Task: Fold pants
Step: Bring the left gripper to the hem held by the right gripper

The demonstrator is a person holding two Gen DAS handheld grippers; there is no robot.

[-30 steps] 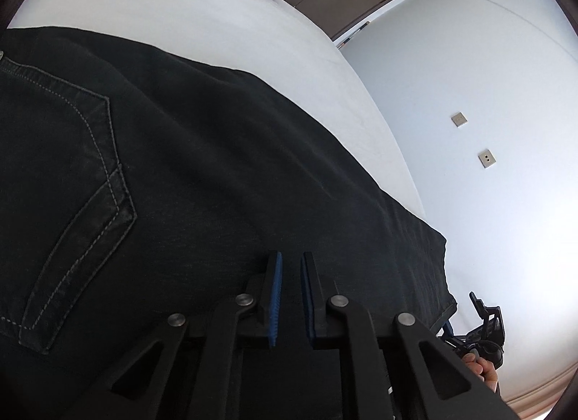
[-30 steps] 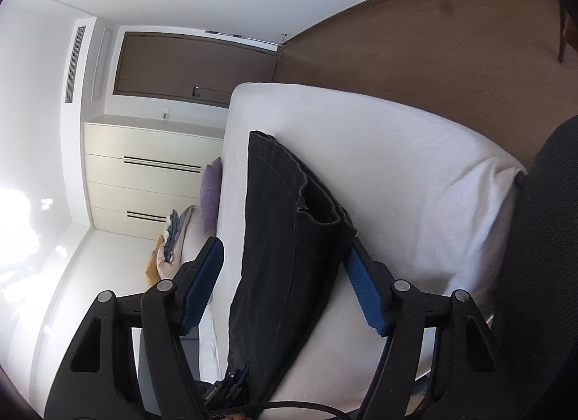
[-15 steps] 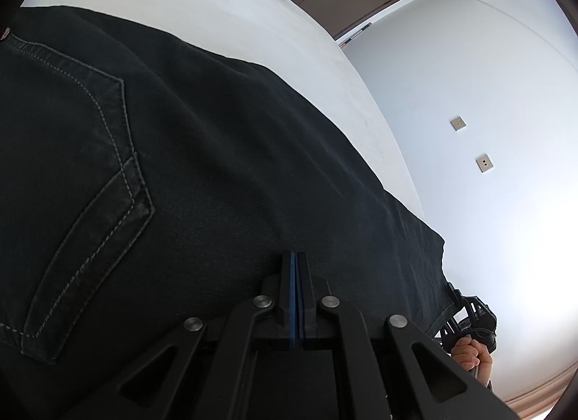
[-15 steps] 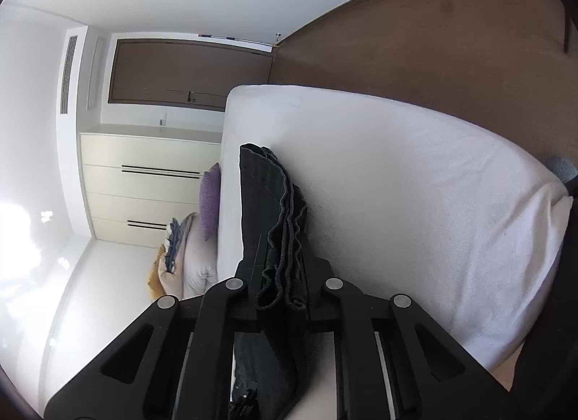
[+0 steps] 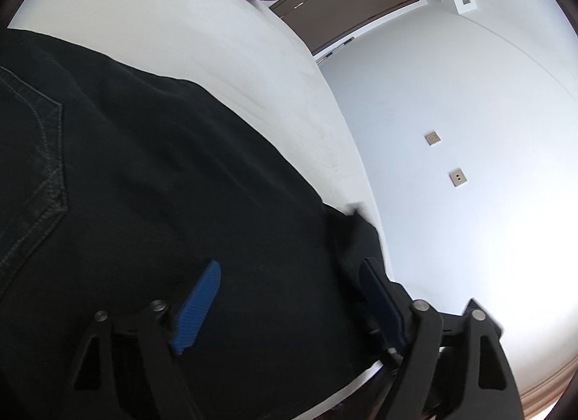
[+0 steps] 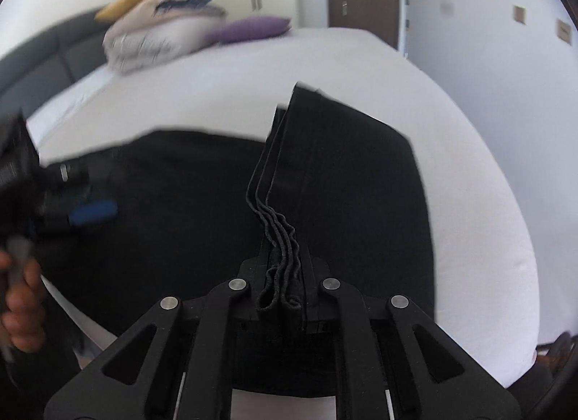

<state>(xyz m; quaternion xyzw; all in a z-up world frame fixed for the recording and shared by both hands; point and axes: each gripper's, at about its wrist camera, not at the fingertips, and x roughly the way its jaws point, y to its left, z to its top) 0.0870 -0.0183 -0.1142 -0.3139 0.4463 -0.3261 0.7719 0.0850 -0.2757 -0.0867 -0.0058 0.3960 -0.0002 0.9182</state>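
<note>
Right wrist: pants (image 6: 343, 185) hems (bunched) inside gripper (image 6: 285, 275)

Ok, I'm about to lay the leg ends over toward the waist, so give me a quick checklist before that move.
1. Right gripper clamped on the bunched hems of the pants: ok.
2. All hem layers caught in that grip: cannot tell.
3. Left gripper jaws apart, just opened, clear of the cloth: ok.
4. Waist part with the back pocket lying flat on the bed: ok.
5. Landing area free of the left gripper: not ok, it hovers over the pants.
6. Pillows away from the pants: ok.
</note>
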